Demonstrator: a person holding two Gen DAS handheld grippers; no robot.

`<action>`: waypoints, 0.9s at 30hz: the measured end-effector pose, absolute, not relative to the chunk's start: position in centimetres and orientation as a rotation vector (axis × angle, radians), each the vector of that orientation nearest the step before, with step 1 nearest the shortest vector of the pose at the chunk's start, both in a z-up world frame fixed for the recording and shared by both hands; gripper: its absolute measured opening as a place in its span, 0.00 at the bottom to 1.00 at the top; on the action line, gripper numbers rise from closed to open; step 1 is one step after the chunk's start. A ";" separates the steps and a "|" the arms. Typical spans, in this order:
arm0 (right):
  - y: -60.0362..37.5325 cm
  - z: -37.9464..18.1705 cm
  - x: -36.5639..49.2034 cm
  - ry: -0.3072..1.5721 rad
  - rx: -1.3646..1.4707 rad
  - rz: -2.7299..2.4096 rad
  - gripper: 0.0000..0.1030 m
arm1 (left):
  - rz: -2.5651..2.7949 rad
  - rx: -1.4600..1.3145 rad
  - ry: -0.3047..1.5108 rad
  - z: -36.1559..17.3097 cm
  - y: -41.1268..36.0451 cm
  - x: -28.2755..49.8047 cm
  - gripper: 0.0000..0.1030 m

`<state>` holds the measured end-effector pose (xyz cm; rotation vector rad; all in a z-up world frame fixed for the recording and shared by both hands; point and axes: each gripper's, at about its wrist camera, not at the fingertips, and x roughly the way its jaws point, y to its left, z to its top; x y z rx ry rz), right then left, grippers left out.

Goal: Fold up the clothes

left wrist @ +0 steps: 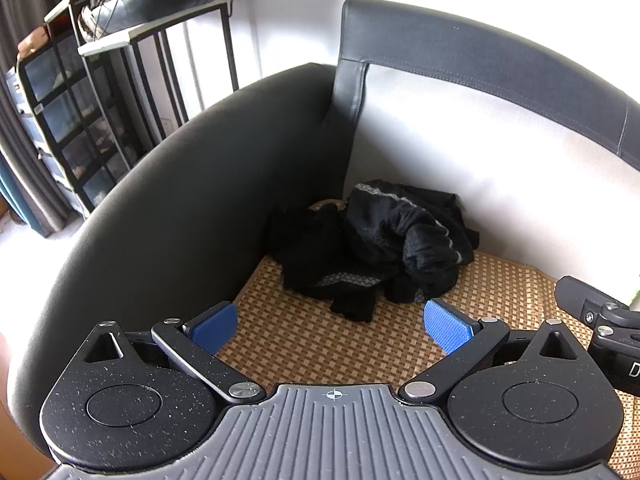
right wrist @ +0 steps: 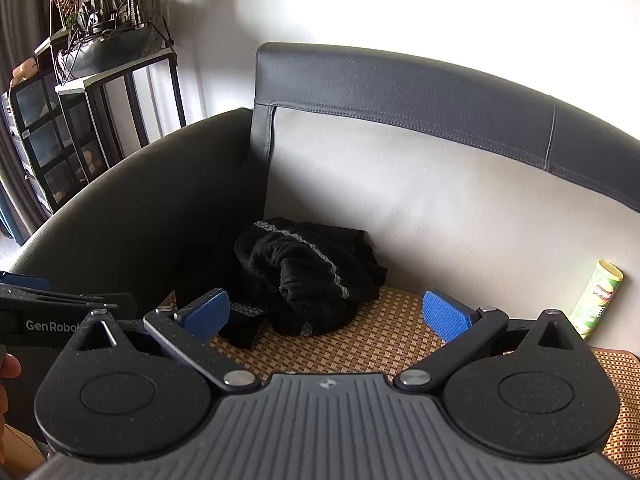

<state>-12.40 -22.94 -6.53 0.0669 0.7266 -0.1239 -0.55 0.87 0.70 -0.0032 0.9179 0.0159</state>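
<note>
Left tool of mine hangs over the woven mat w/ its blue pads spread wide, nothing btwn them. Seen from the left wrist cam: black clothes lie in a crumpled heap w/ grey patterned trim, tucked into the back corner of the sofa seat, on the mat, against the dark armrest on one side & the pale back cushion behind. Heap sits ahead of my pads, not touching them. My right tool pokes in at the right edge of this view. Shelf unit w/ a planter on top stands beyond the armrest, by the wall.

Right wrist cam: right tool is also spread wide, pads empty, hovering over the same mat. Clothes heap is ahead & a bit left, near the left-hand pad; can't tell if they touch. Green chip can leans against the back cushion, well apart from the heap, on the right. Left tool's body shows at the left edge, w/ part of my hand beside it.
</note>
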 end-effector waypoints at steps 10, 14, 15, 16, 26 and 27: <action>-23.0 -7.0 -11.1 0.744 0.070 -0.127 1.00 | 0.018 -0.011 0.936 -0.1 1.1 0.6 1.00; -22.9 -7.0 -11.0 0.748 0.068 -0.125 1.00 | 0.021 -0.018 0.939 -0.2 1.2 0.7 1.00; -22.8 -7.0 -10.9 0.750 0.065 -0.124 1.00 | 0.020 -0.019 0.939 -0.2 1.3 0.7 1.00; -22.8 -7.0 -10.9 0.751 0.063 -0.122 1.00 | 0.020 -0.019 0.939 -0.2 1.2 0.7 1.00; -23.0 -7.3 -10.3 0.765 0.061 -0.118 1.00 | 0.010 -0.018 0.955 -0.6 1.1 1.6 1.00; -23.1 -7.4 -10.2 0.768 0.061 -0.118 1.00 | 0.009 -0.019 0.957 -0.7 1.1 1.8 1.00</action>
